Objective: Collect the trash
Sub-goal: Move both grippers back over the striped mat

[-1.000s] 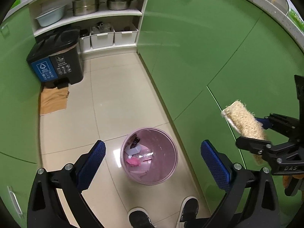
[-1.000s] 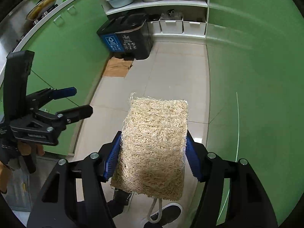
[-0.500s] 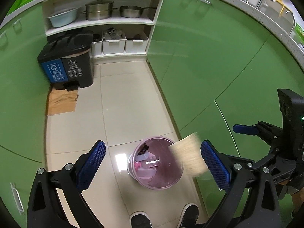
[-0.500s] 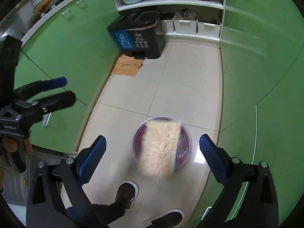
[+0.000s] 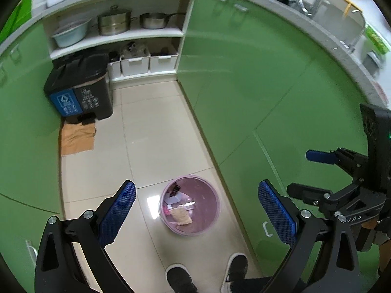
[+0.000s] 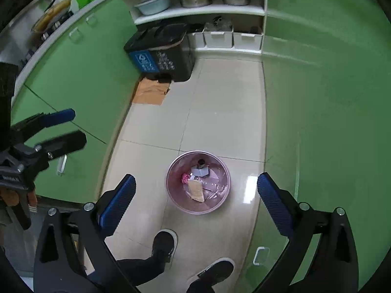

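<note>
Both grippers, left gripper and right gripper, hang spread and empty above the pink wastebasket; loofah pad lies inside. I should next seek remaining trash.

Left gripper and right gripper: jaws wide, empty.
</note>
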Demonstrator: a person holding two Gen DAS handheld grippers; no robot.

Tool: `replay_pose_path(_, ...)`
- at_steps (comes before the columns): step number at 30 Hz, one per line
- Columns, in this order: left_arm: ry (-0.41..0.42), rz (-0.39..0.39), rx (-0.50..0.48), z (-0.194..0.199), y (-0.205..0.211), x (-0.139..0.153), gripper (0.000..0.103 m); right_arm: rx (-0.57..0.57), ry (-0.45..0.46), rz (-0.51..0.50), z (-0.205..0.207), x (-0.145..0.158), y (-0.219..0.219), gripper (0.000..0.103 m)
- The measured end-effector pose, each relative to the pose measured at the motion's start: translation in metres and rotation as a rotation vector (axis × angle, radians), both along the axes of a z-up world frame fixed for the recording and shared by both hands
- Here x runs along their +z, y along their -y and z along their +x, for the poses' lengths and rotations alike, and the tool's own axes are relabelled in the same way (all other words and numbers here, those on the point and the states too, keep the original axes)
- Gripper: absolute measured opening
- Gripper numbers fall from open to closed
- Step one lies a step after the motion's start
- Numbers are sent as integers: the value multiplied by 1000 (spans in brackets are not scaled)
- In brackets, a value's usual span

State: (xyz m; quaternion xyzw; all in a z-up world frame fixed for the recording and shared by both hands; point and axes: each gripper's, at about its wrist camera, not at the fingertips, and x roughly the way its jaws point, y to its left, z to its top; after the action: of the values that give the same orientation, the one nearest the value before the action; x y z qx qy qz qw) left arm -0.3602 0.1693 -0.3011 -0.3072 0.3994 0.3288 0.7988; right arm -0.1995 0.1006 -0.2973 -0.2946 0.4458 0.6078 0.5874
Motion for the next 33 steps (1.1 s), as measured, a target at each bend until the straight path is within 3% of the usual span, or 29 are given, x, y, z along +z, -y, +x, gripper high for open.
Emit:
replay_pose_path(7, -1, 11, -90, 26, 30, 123, 96, -110, -1, 29, 29, 136, 50, 99)
replay_pose_path(14, 11, 52, -221, 75, 65, 212, 96, -255, 33, 72, 80, 229, 122, 100)
replay_pose_path(22, 51, 87, -386, 154, 114, 258, 96, -436, 70, 105, 147, 263, 213, 100)
replay_pose_path(33, 62, 102, -514, 255, 169, 270, 96, -582, 97, 116, 235, 271, 312, 100)
